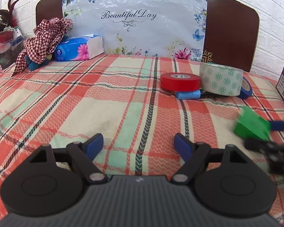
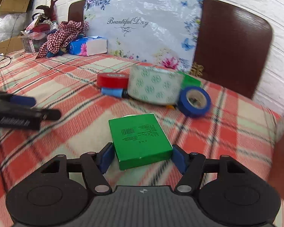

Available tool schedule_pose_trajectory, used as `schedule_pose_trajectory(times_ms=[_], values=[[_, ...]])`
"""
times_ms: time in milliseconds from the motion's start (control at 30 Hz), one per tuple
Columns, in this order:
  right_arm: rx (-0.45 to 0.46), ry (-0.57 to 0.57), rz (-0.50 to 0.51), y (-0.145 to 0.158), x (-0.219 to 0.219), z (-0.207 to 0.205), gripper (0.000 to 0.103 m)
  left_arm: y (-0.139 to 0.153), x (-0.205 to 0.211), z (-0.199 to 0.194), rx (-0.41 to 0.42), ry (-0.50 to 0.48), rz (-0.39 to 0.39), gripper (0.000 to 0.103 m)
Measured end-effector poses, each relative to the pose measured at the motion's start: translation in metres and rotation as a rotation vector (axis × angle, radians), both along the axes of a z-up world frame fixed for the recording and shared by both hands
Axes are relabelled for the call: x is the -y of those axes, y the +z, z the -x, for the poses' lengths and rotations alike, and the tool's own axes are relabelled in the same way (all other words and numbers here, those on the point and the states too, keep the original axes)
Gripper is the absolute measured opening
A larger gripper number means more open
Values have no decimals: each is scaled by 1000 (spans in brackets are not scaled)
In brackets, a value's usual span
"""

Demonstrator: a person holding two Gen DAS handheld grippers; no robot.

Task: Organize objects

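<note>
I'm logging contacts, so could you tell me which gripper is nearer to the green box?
Right. The right gripper has the green box between its fingers, pads against its sides. The left gripper is open over bare plaid cloth, with the box off to its right.

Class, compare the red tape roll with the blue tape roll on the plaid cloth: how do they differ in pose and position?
The red tape roll lies flat, partly on a blue marker; the blue tape roll stands tilted on edge, showing its core. The red one sits left of the patterned tape roll, the blue one right. Both touch it.

Black marker [image 1: 208,94] mostly hidden beneath tape rolls; blurred right claw [image 1: 263,132] cut by frame edge.
</note>
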State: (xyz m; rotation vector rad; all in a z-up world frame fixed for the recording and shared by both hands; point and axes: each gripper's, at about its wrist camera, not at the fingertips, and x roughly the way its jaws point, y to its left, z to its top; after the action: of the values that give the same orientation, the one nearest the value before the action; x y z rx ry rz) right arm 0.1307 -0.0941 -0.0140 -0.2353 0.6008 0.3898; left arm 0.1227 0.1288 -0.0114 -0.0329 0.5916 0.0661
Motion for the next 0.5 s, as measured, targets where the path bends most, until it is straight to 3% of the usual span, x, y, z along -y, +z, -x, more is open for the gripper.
schedule_pose_trajectory(times_ms=[133,167,200,333,433,500], values=[[-25,-83,-8,1,37,47,64,2,10,1,-20,15,-51,82],[-34,-111,-17,1,50,58,64,4,17,2,-30,20,-61,77],[-40,-137,-26,2,62,69,65,8,26,6,-44,-7,-28,76],[-35,-229,-36,2,97,107,68,31,94,29,-91,-344,158,68],[-43,-254,-73,1,108,115,72,43,162,47,-80,-589,140,70],[-40,-255,-64,0,105,114,73,44,194,51,-92,-663,102,70]])
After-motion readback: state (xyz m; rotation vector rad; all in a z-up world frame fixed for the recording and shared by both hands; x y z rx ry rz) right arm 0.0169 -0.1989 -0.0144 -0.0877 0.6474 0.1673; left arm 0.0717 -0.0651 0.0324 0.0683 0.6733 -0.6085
